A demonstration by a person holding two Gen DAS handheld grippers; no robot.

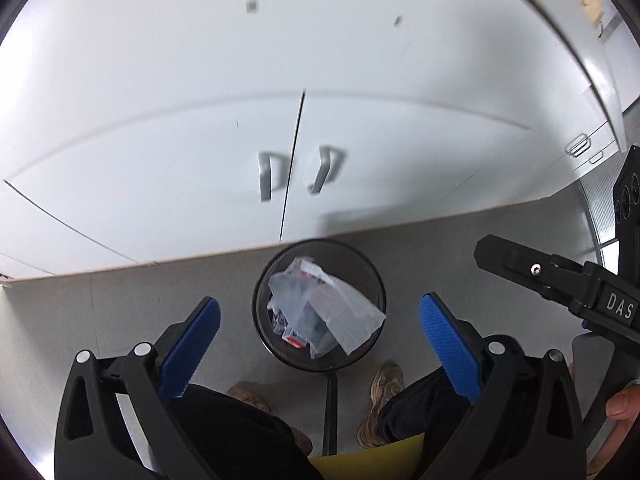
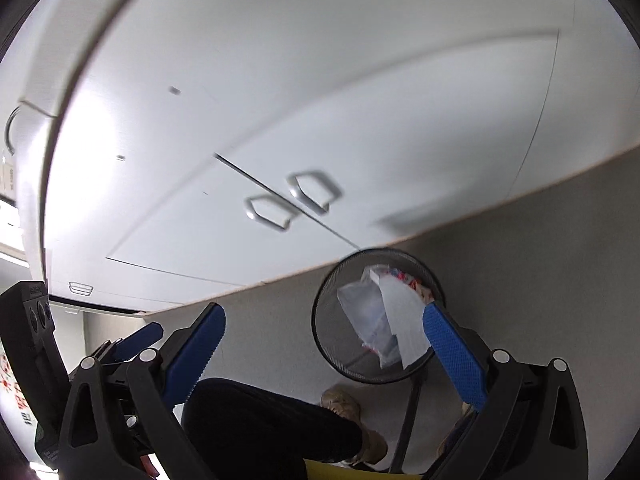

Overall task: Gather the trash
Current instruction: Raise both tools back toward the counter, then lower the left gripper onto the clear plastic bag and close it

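Observation:
A round black mesh bin point(image 1: 262, 292) stands on the grey floor by the white cabinet. It holds clear plastic bags and wrappers point(image 1: 320, 312). My left gripper point(image 1: 320, 312) is open and empty, high above the bin, with the bin between its blue pads point(image 1: 192, 344). The right gripper point(image 1: 560, 280) shows at the right edge of the left wrist view. In the right wrist view the bin point(image 2: 324, 312) sits right of centre, with the plastic trash point(image 2: 384, 316) inside. My right gripper point(image 2: 324, 320) is open and empty above it. The left gripper point(image 2: 132, 340) shows at lower left.
White cabinet doors with two grey handles point(image 1: 296, 172) stand behind the bin. The person's legs and tan shoes point(image 1: 384, 392) are below the grippers, by a chair leg point(image 1: 330, 412) and a yellow seat edge point(image 1: 372, 460). Grey floor point(image 1: 120, 304) surrounds the bin.

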